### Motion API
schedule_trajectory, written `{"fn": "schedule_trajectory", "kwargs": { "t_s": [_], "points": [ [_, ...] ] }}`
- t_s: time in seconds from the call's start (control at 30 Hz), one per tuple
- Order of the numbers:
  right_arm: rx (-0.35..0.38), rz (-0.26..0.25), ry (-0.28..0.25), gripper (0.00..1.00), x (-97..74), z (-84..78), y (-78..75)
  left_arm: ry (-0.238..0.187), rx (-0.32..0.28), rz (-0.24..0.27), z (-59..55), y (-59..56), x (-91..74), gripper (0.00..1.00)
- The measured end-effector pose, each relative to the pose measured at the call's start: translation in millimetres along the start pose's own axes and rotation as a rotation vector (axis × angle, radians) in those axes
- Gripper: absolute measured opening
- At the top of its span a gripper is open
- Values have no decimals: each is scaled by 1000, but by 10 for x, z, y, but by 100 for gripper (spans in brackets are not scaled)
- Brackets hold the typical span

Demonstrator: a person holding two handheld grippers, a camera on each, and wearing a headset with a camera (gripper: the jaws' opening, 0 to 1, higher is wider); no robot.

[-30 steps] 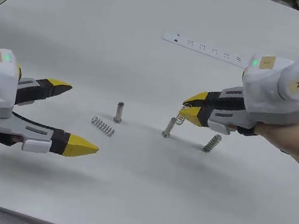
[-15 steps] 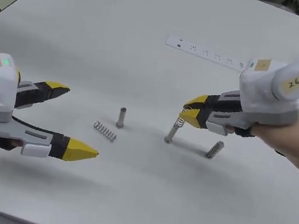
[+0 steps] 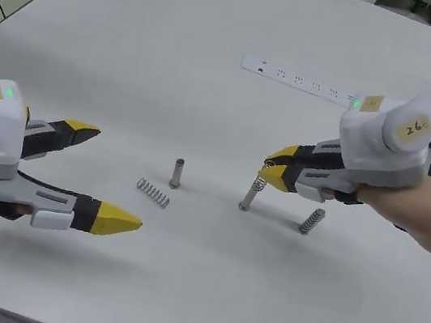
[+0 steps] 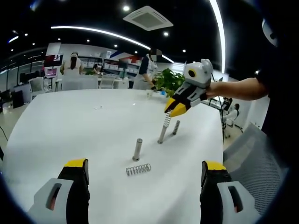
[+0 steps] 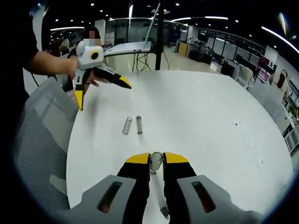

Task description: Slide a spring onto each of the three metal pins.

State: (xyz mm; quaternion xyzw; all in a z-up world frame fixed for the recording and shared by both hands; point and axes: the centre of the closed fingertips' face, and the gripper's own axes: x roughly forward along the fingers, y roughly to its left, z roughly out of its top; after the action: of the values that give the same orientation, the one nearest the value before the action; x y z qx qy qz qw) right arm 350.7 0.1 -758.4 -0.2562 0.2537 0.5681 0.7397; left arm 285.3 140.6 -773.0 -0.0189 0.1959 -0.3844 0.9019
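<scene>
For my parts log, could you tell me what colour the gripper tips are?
Yellow; clearest on the left gripper in the head view.

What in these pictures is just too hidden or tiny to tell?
- Head view: the middle pin's top, covered by the right tool's tips.
- Right gripper view: the spring's lower coils, hidden between the jaws.
- Head view: power strip markings, too small.

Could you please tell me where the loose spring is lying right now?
In the head view the loose spring lies flat on the table just left of the bare upright pin, between it and the open left gripper.
</scene>
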Motion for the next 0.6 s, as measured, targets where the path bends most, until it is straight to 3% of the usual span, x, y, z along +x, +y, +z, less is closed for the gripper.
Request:
{"fn": "schedule_trajectory", "kwargs": {
  "t_s": [0.6],
  "points": [
    [0, -1, 37, 8, 189, -175, 9, 3, -8, -2, -28, -7, -2, 98]
  ]
}}
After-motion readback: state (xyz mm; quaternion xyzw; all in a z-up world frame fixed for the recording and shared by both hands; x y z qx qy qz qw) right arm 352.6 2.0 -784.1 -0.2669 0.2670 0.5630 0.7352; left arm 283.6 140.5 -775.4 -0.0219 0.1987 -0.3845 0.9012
